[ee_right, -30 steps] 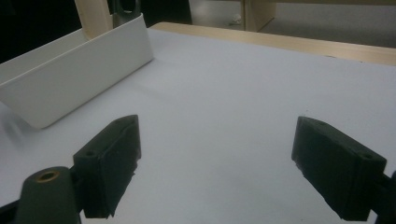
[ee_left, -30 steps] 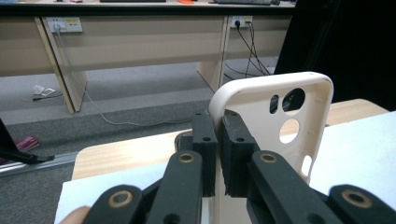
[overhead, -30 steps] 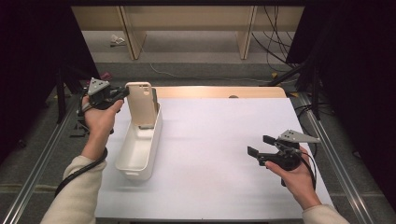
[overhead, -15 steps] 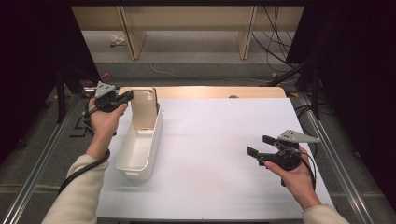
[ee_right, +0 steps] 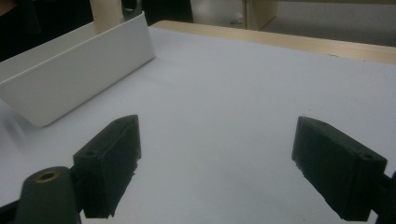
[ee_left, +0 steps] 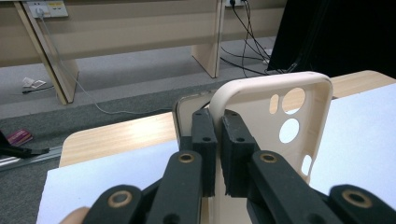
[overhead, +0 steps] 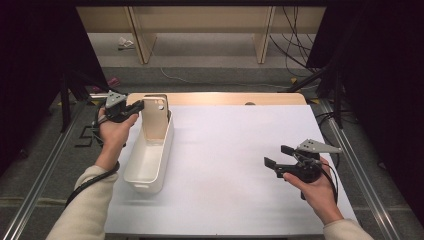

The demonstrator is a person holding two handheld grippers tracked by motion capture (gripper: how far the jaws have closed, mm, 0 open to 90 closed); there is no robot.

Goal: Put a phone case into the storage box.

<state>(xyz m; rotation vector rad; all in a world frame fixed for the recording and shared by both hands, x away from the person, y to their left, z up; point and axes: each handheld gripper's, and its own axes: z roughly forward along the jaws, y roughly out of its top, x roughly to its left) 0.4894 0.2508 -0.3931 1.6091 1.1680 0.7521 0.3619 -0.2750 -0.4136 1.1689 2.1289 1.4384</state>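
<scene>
A beige phone case [overhead: 155, 119] with camera holes stands upright over the far end of a long white bin [overhead: 150, 167], its lower end down inside the bin. My left gripper [overhead: 140, 106] is shut on the case's side edge. In the left gripper view the two pads [ee_left: 205, 135] pinch the case's [ee_left: 275, 126] rim, one pad outside it and one inside. My right gripper [overhead: 278, 156] hovers low over the white table sheet [overhead: 225, 150] at the right, open, with nothing between its jaws. In the right gripper view [ee_right: 217, 154] the bin [ee_right: 79, 70] lies off to the left.
A strip of bare wood [overhead: 225, 98] runs along the table's far edge. Metal rails [overhead: 350, 155] flank both sides. Beyond the table are wooden furniture legs [overhead: 265, 35] and cables [overhead: 295, 30] on the floor. The white sheet is bare between the bin and the right gripper.
The left hand has sunk with the phone case, bringing its lower end deeper into the bin's far end. The right gripper has kept still.
</scene>
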